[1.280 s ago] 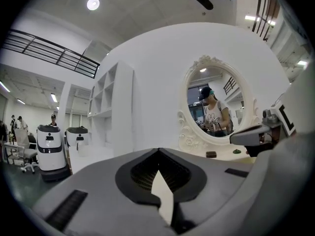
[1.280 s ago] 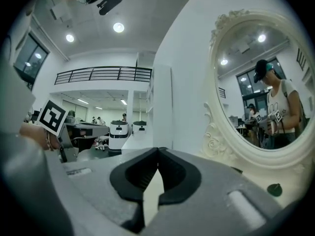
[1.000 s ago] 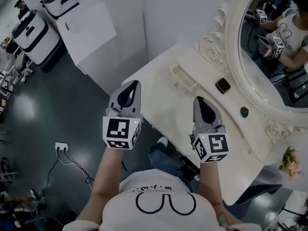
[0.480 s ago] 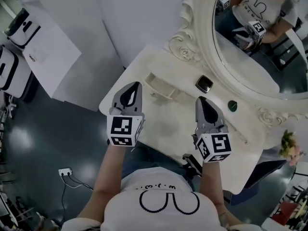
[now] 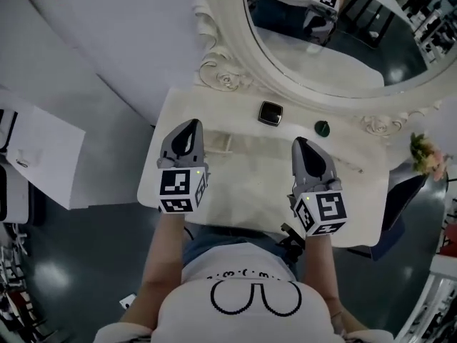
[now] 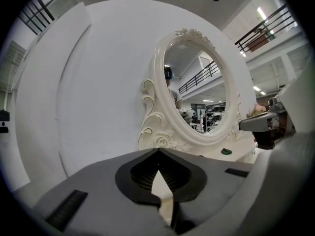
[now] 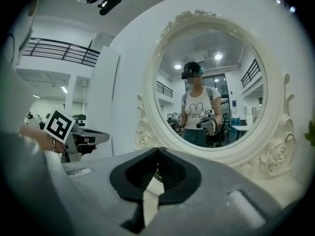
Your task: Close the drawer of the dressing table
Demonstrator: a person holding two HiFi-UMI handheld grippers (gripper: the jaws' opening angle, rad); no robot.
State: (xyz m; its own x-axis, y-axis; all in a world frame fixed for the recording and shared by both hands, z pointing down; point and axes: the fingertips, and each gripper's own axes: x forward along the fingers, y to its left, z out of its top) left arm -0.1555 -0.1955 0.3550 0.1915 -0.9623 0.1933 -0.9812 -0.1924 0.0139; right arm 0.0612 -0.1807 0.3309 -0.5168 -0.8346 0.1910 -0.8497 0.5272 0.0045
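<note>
No lettering, label or number is clear enough to read.

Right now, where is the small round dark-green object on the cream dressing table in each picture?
Head view: small round dark-green object, right of centre, just below the carved cream oval mirror frame.
Left gripper view: object right of centre, at the frame's foot.
Right gripper view: not in it.
Shared landmark: that mirror frame.

wall (image 5: 107, 41) white | floor (image 5: 71, 263) dark, glossy | cabinet (image 5: 43, 156) white, at left
</note>
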